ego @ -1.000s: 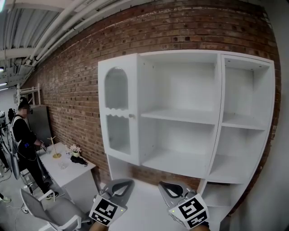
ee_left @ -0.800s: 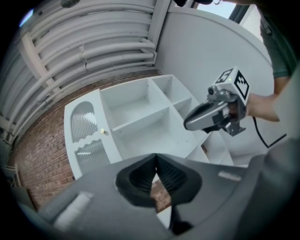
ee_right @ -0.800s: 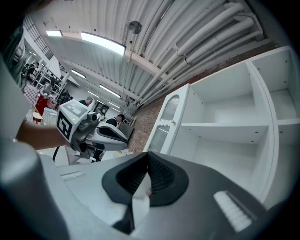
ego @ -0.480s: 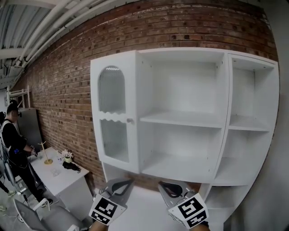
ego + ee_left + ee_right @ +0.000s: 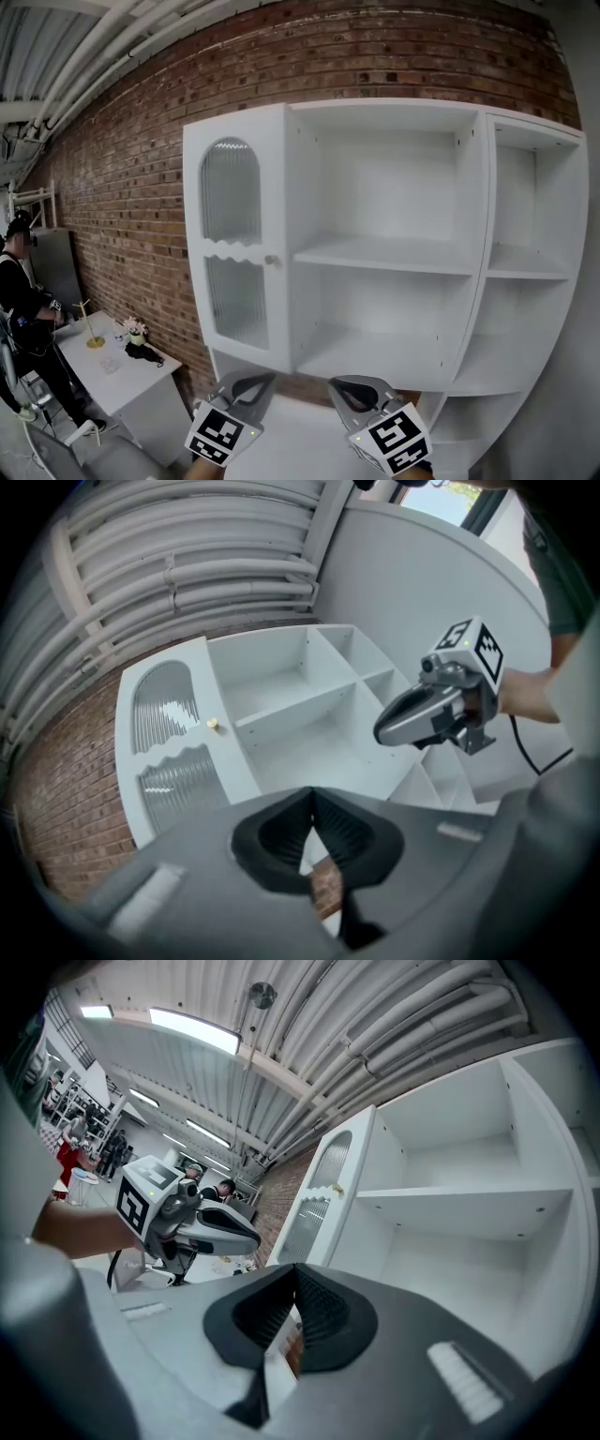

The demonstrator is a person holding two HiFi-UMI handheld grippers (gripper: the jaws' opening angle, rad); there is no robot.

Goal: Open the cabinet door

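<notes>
A white wall cabinet (image 5: 394,253) hangs on a brick wall, its shelves bare. Its door (image 5: 234,239), with an arched ribbed-glass panel and a small brass knob (image 5: 272,261), stands swung out at the cabinet's left side. My left gripper (image 5: 246,386) and right gripper (image 5: 352,389) sit low in the head view, below the cabinet and apart from it. Both are shut with nothing held. The left gripper view shows the door (image 5: 169,742), the knob (image 5: 213,725) and the right gripper (image 5: 412,719) off to the right. In the right gripper view the door (image 5: 323,1190) lies beyond the left gripper (image 5: 216,1232).
A white table (image 5: 122,361) with small objects stands at the lower left, and a person (image 5: 23,309) is beside it at the far left. A white surface (image 5: 291,431) lies under the cabinet. Pipes run along the ceiling (image 5: 103,47).
The head view has shifted: the cabinet looks larger and sits a little further left, and the person has slid to the left edge. Both grippers stay shut in the same place.
</notes>
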